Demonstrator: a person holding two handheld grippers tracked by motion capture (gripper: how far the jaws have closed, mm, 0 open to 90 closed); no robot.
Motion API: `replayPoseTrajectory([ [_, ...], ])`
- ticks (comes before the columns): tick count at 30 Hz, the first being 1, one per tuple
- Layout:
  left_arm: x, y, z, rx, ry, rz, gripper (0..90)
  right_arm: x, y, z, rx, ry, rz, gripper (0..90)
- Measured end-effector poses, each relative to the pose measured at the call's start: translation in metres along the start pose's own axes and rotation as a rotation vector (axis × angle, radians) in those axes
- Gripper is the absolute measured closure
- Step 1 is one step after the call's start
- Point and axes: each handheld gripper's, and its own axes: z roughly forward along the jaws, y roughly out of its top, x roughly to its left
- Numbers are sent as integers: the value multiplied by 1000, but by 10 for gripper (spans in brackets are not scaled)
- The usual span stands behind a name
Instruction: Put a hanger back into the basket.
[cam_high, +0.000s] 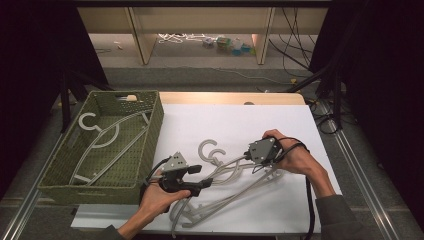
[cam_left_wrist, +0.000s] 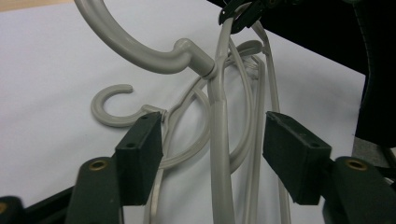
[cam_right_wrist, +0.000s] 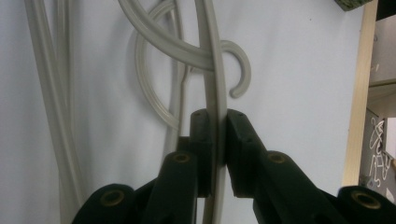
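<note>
1. Near the front edge of the worktop (cam_high: 300, 125), a tangle of grey hangers (cam_high: 225, 192) lies on the white sheet; a green woven basket (cam_high: 150, 145) stands at the left edge and already holds one hanger (cam_high: 107, 142).

2. My right gripper (cam_right_wrist: 218, 122) has its jaws pressed together on the thin arm of the top hanger (cam_left_wrist: 219, 121); that hanger is partly raised off the pile, with its hook (cam_left_wrist: 126, 44) up near my left gripper's camera.

3. My left gripper (cam_left_wrist: 212, 149) is spread wide, with the same arm running between the two pads and touching neither; it holds nothing at present.

4. Risk, snagging: a second hook (cam_left_wrist: 112, 109) and several looped arms lie crossed beneath the raised hanger; I judge that a straight lift could drag a neighbour up with it.

5. Risk, slip: the right grip sits on a narrow, smooth arm; a twist from the hanger's weight could turn it out of the pads.

6. Risk, misgrip: closing the left jaws now could catch a lower arm as well, since several run close beside the target.

7. Open room: the sheet beyond the pile, toward the far edge and far right corner, is bare; the basket's near wall stands just beside my left hand (cam_high: 157, 197), so travel to the left has to rise over the rim first.
</note>
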Motion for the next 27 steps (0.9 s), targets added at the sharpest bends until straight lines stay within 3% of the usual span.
replayPoseTrajectory([
  [1,0,0,1,5,-9,-4,386,2,1,-2,17,3,34,823],
  [3,0,2,4,11,-23,-5,395,1,1,-3,7,-9,17,823],
  [4,0,2,5,14,-21,-4,415,2,2,-4,15,8,31,823],
  [7,0,4,8,24,-33,0,450,3,4,-6,21,1,35,823],
  [8,0,5,9,23,-19,3,462,1,4,-6,11,0,22,823],
  [9,1,5,10,30,-33,1,476,1,5,-6,12,2,20,823],
  [10,1,5,12,32,-31,-5,491,-1,5,-6,-13,-9,-17,823],
  [11,-5,4,12,40,-15,-94,506,-1,5,-7,-9,-26,-12,823],
  [12,-10,4,14,41,-20,-157,524,1,6,-8,11,-2,17,823],
  [13,-8,5,15,44,-6,-126,550,0,6,-8,0,-8,4,823],
  [14,-8,5,16,57,-22,-127,571,-1,6,-7,-14,-13,-21,823],
  [15,-9,5,18,59,-26,-150,586,0,6,-8,-5,-11,-8,823],
  [17,-6,7,19,65,-26,-96,665,0,6,-8,-1,-9,0,823],
  [20,-3,8,21,78,-40,-69,733,-1,7,-7,-15,-8,-26,823],
  [21,-3,9,21,79,-43,-83,768,-1,7,-7,-15,-10,-26,823],
  [23,-1,9,20,75,-31,-52,805,-2,7,-7,-19,-10,-33,823],
  [25,-2,10,19,81,-57,-82,808,1,6,-9,7,-14,15,823],
  [26,0,11,18,73,-34,-35,809,2,7,-10,10,-16,33,823],
  [27,5,13,17,72,-56,11,810,2,7,-11,3,-24,31,822],
])
